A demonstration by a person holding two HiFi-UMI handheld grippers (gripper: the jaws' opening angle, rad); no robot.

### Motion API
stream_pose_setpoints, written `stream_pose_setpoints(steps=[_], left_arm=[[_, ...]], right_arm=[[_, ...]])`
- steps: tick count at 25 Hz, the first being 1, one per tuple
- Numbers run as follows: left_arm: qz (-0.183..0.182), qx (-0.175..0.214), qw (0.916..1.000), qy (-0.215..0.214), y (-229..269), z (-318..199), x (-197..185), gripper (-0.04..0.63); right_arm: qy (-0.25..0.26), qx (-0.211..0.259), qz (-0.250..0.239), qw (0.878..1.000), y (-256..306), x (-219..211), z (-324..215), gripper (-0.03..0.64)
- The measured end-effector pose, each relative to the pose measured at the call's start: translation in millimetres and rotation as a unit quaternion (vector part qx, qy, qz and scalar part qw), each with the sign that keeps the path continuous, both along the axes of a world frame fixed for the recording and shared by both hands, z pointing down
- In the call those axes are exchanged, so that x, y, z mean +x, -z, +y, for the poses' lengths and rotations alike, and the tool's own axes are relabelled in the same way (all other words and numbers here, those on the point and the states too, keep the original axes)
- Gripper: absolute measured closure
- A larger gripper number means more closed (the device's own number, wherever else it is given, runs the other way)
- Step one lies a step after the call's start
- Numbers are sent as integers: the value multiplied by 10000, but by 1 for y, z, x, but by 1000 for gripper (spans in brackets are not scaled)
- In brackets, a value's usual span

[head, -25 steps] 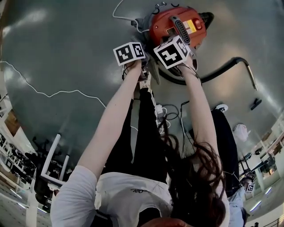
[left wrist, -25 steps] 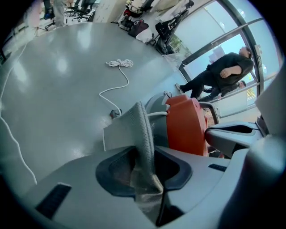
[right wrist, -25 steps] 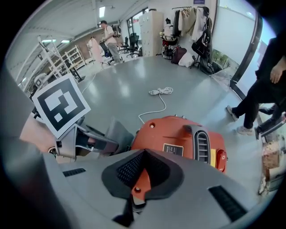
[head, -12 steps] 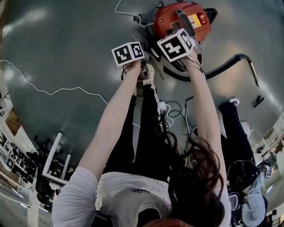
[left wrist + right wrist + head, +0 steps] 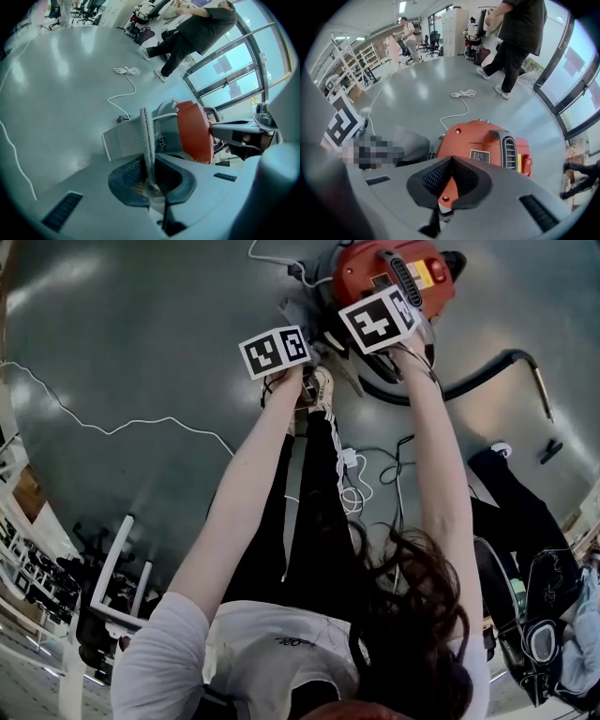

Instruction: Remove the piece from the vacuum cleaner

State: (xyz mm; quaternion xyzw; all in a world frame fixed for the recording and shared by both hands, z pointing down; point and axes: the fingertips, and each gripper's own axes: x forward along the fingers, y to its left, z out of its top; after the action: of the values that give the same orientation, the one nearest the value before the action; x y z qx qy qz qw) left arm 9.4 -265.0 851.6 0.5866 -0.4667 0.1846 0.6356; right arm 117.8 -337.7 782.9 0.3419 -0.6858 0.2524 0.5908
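Observation:
The red vacuum cleaner (image 5: 394, 273) lies on the grey floor at the top of the head view, and a grey perforated piece (image 5: 124, 140) stands at its end. My left gripper (image 5: 149, 180) is shut on the thin speckled edge (image 5: 147, 136) of that grey piece. My right gripper (image 5: 444, 187) is shut on a red lip (image 5: 443, 194) of the vacuum cleaner's shell (image 5: 487, 143), beside its black vent. In the head view only the marker cubes show, the left cube (image 5: 274, 351) and the right cube (image 5: 378, 320); the jaws are hidden behind them.
A black hose (image 5: 487, 371) curves off to the right of the vacuum cleaner. A white cable (image 5: 112, 432) trails across the floor at left, and a coiled white cord (image 5: 126, 71) lies beyond the cleaner. A bystander (image 5: 197, 28) stands near glass windows. Shelving (image 5: 103, 587) sits at lower left.
The vacuum cleaner and both marker cubes sit higher and slightly further right in the head view. The bystander at the right has shifted toward the bottom right corner.

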Motion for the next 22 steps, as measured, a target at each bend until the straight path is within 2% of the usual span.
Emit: stream_pose_setpoints(steps=[4, 13, 18, 22], left_arm=[[-12, -21, 10000, -4, -1, 5, 1, 580], [68, -34, 9999, 146, -1, 17, -3, 580], [107, -36, 9995, 297, 0, 22, -3, 580], [152, -24, 9993, 347, 0, 25, -4, 580]], right_arm=[[81, -5, 192, 9998, -1, 0, -1, 606], [23, 112, 104, 9999, -6, -12, -3, 606], [35, 98, 431, 9990, -3, -5, -3, 606], [0, 54, 481, 9988, -4, -3, -3, 606]])
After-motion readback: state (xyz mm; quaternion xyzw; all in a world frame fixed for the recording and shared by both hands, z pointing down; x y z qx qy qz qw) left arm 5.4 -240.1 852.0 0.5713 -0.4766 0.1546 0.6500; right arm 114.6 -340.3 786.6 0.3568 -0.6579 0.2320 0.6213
